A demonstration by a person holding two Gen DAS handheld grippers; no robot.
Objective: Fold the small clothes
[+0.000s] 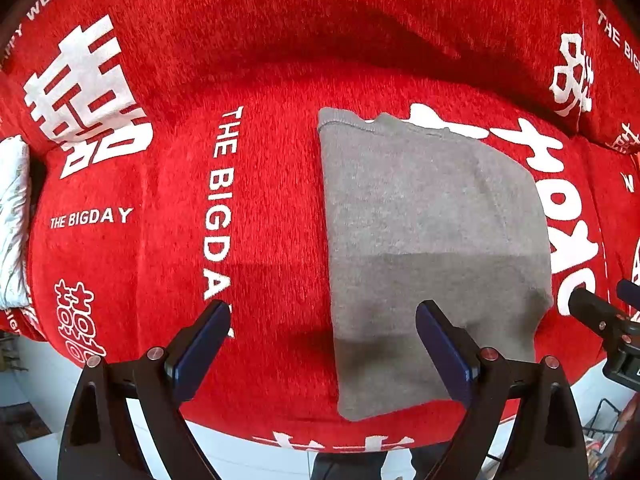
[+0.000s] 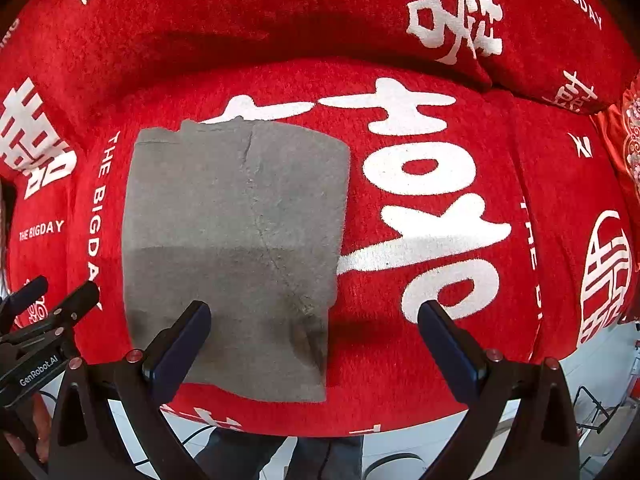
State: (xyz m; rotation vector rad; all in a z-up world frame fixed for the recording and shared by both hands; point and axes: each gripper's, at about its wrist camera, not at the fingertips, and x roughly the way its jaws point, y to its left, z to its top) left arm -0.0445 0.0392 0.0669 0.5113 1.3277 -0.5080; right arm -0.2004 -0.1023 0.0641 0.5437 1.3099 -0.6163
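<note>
A grey knitted garment (image 1: 432, 248) lies folded into a flat rectangle on the red sofa seat; it also shows in the right wrist view (image 2: 236, 248). My left gripper (image 1: 323, 324) is open and empty, hovering above the garment's left near edge. My right gripper (image 2: 314, 326) is open and empty, hovering above the garment's right near corner. Each gripper shows at the edge of the other's view: the right gripper (image 1: 600, 308) and the left gripper (image 2: 60, 294).
The sofa seat (image 1: 260, 220) is covered in red cloth with white lettering, and its backrest (image 1: 320, 20) rises behind. A white patterned cushion (image 1: 14, 220) sits at the far left. The seat's front edge (image 2: 360, 428) drops to a pale floor.
</note>
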